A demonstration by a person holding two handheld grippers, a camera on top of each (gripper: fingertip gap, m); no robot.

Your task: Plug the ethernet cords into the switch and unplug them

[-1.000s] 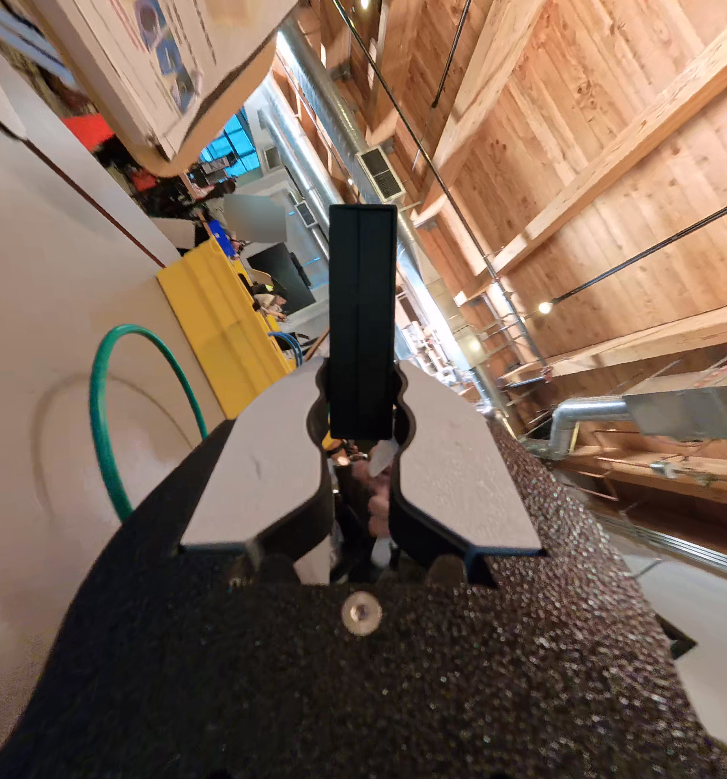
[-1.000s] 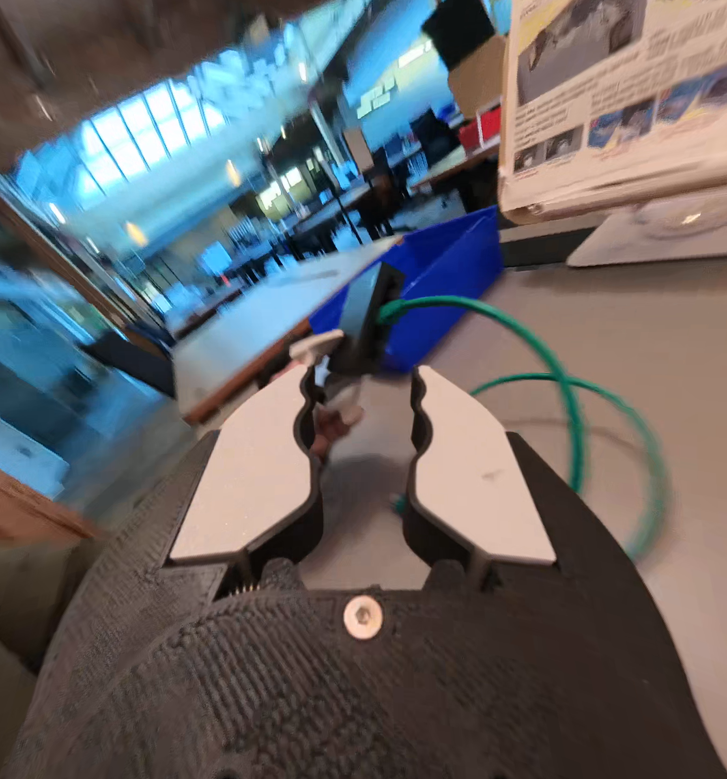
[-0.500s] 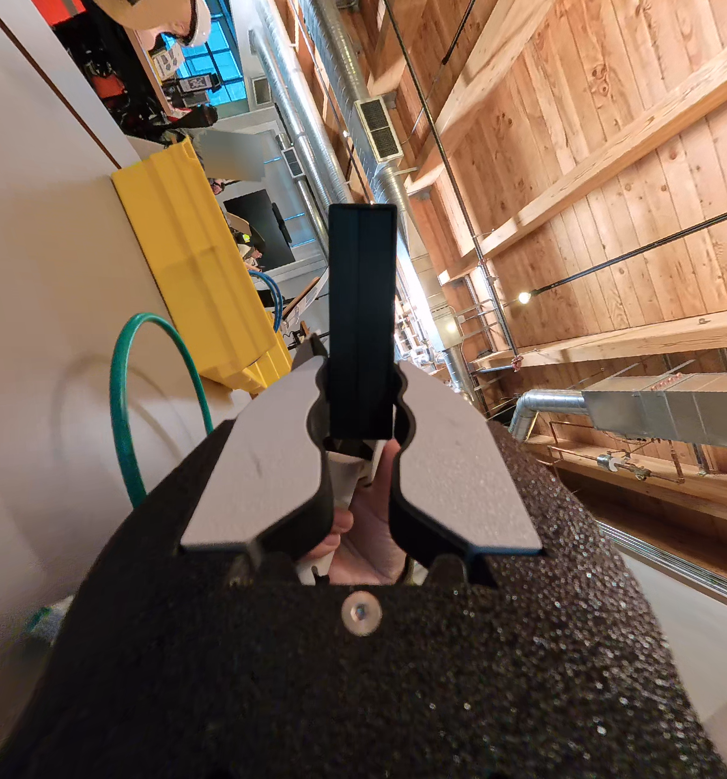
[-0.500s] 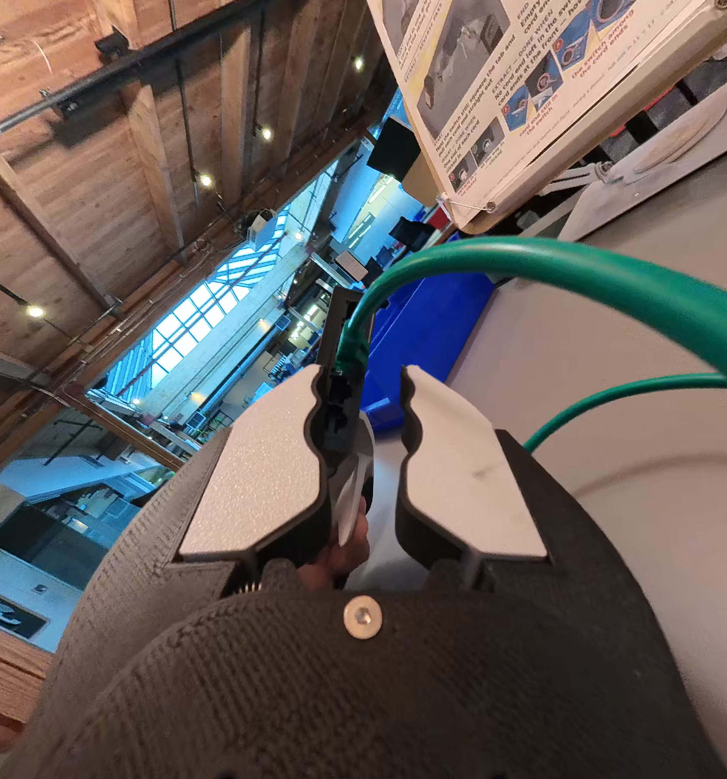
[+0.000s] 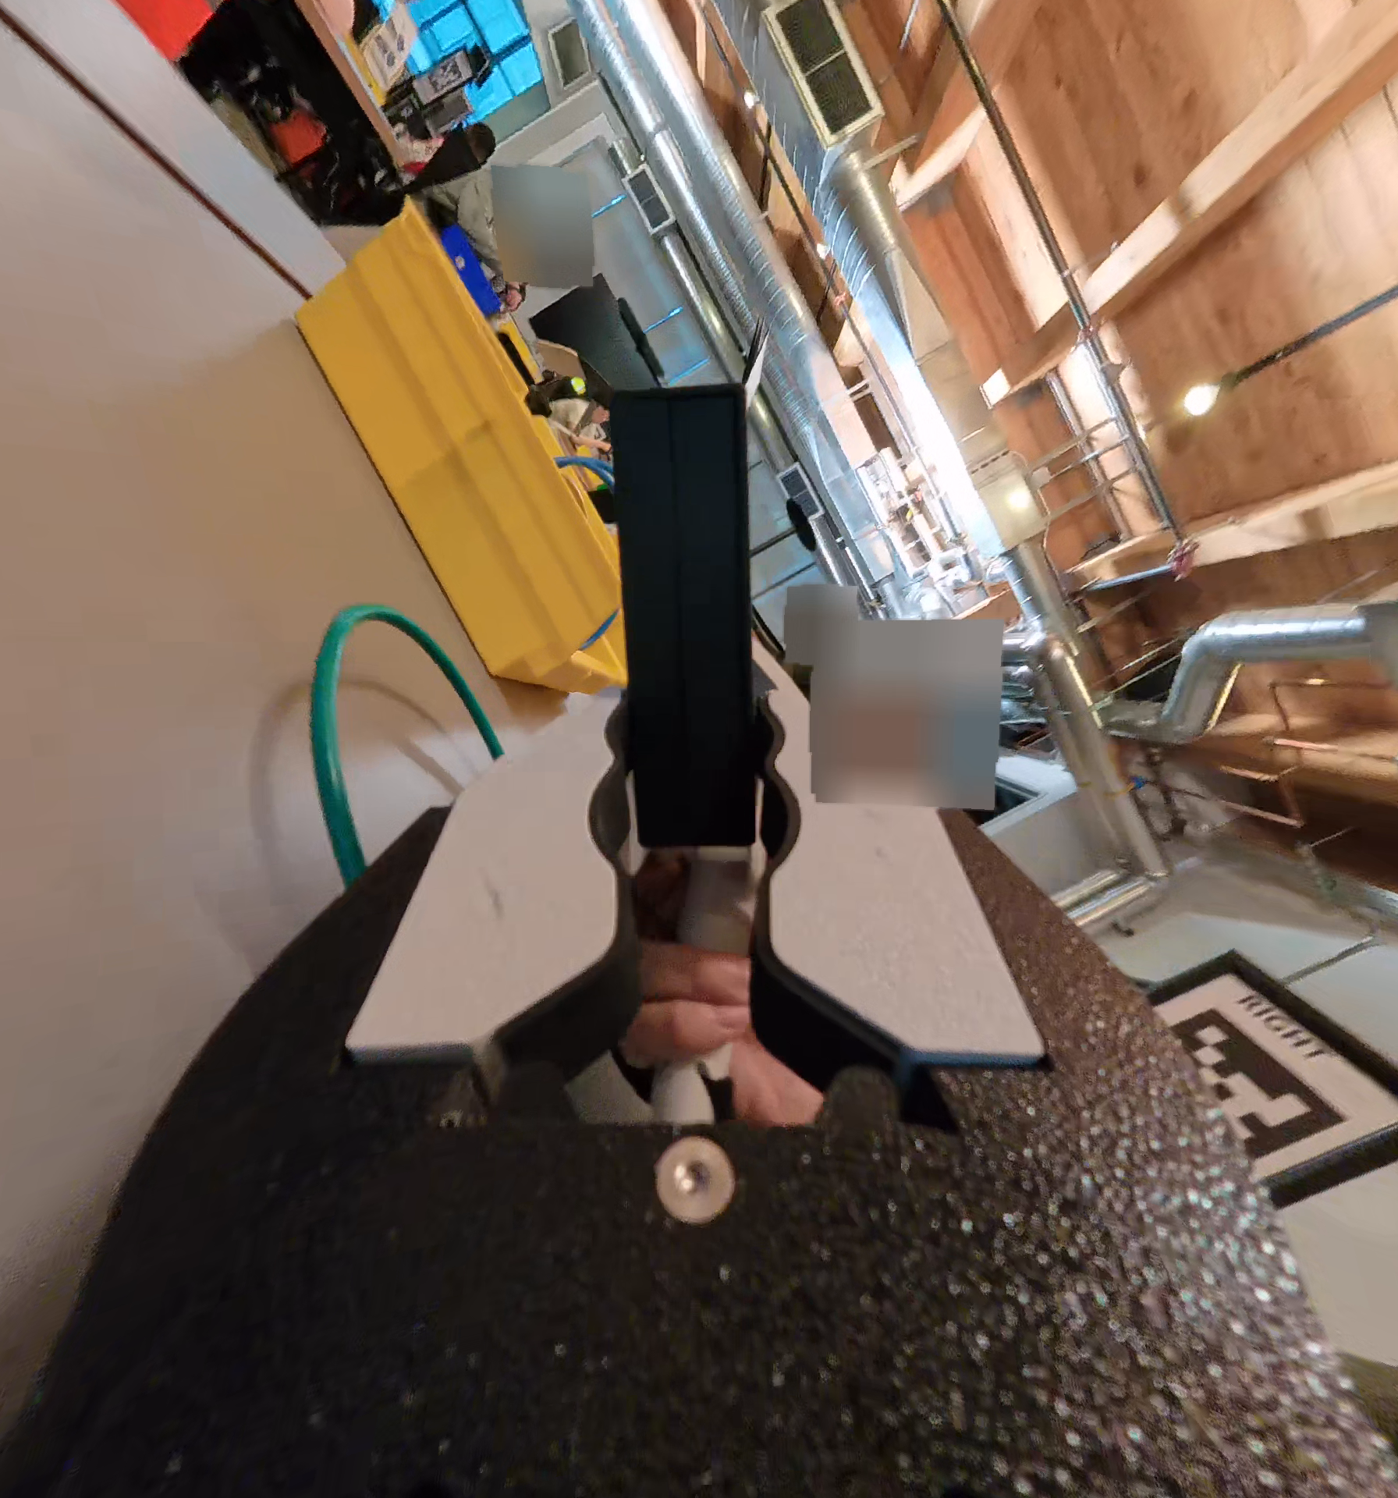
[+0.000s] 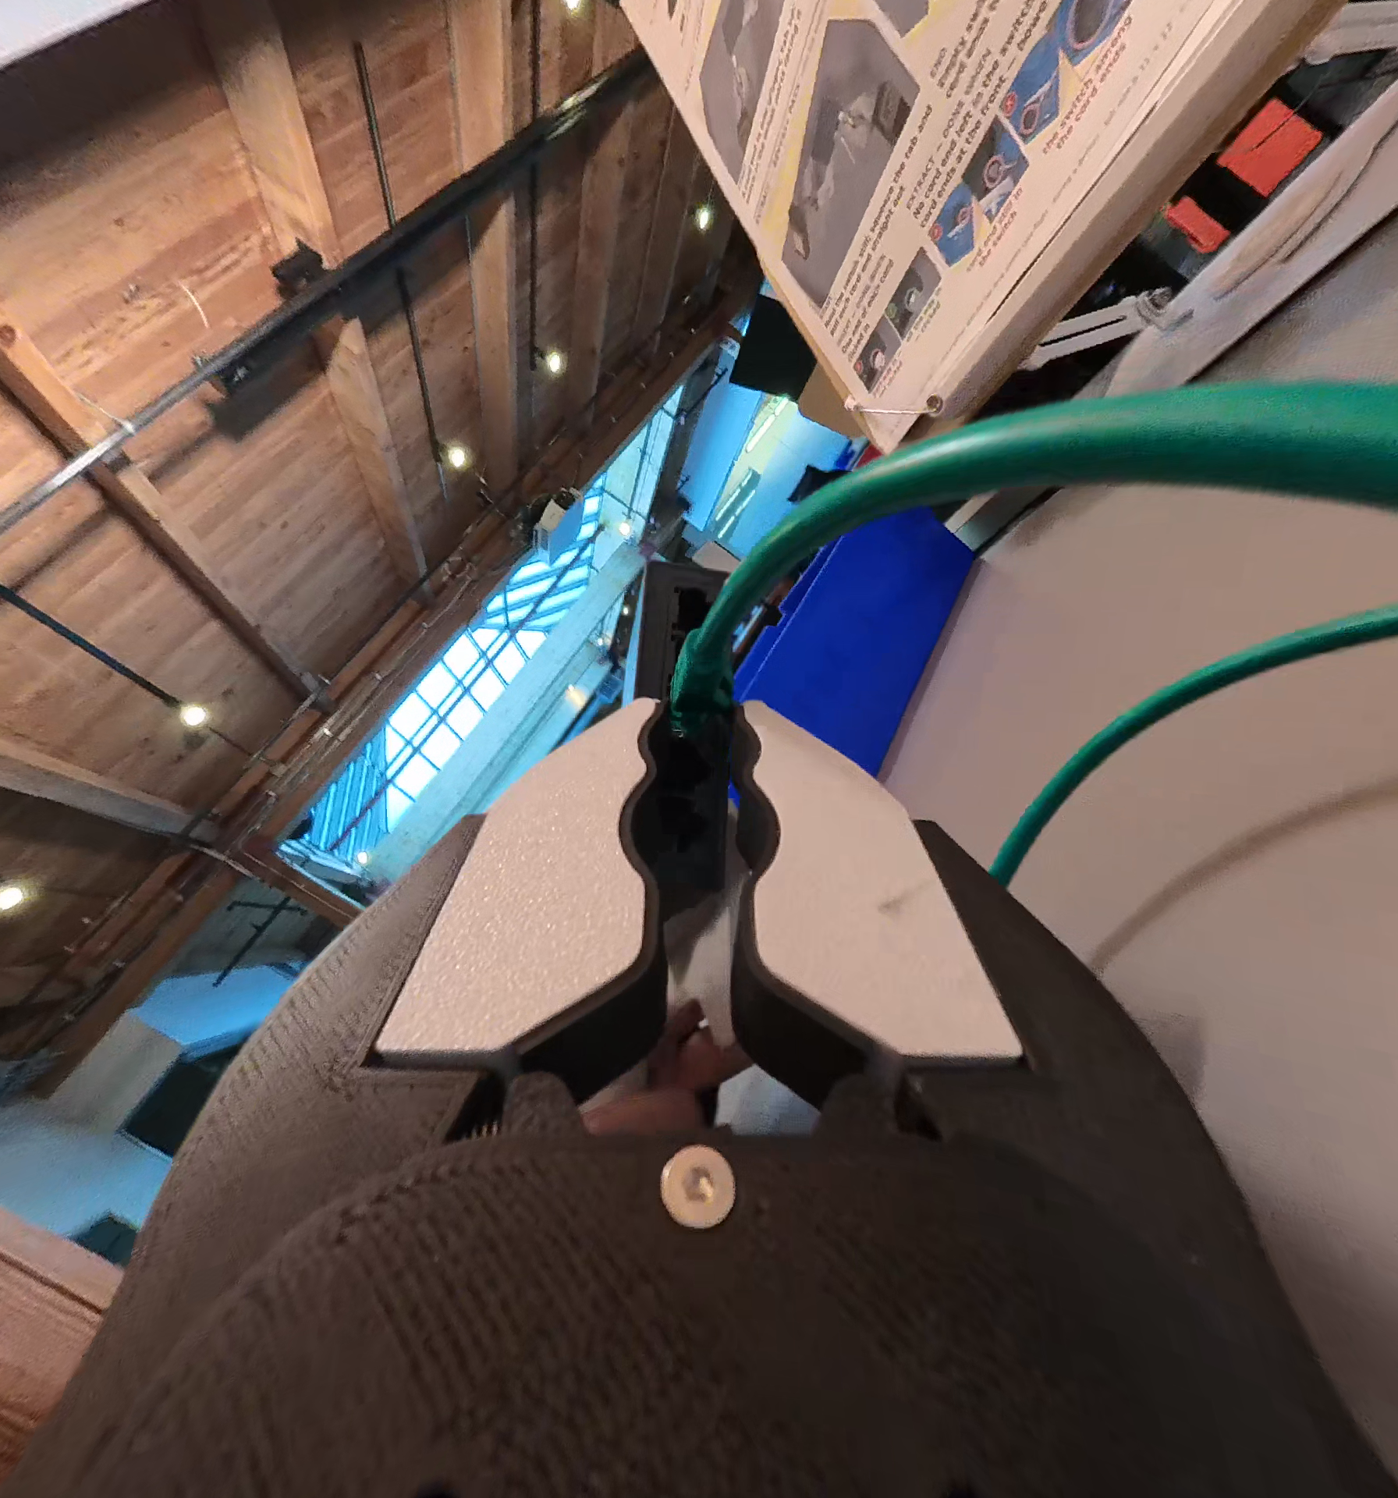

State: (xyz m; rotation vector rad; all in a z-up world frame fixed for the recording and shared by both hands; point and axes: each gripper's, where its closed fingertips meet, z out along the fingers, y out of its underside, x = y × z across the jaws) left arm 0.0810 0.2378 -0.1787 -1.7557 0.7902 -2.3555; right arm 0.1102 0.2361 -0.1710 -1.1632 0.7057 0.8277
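My left gripper (image 5: 689, 729) is shut on the black switch (image 5: 684, 567) and holds it on edge above the table, its back edge toward the camera. In the right wrist view the switch's port face (image 6: 671, 600) shows, with the green cord's plug (image 6: 700, 673) seated in a port. My right gripper (image 6: 697, 717) faces that side, its jaws drawn in around the plug's base and the switch edge. The green cord (image 6: 1085, 454) arcs right and loops back over the table; a loop of it also shows in the left wrist view (image 5: 331, 729).
A yellow bin (image 5: 453, 486) stands on the pale table (image 5: 112, 567) behind the switch. A blue bin (image 6: 842, 632) and a tilted instruction board (image 6: 923, 162) stand at the table's far side. The other gripper's marker tag (image 5: 1287, 1078) shows at lower right. People stand far back.
My right gripper has come in from beside the switch and its jaws have narrowed around the plug. The left gripper keeps its hold on the switch and has tilted slightly.
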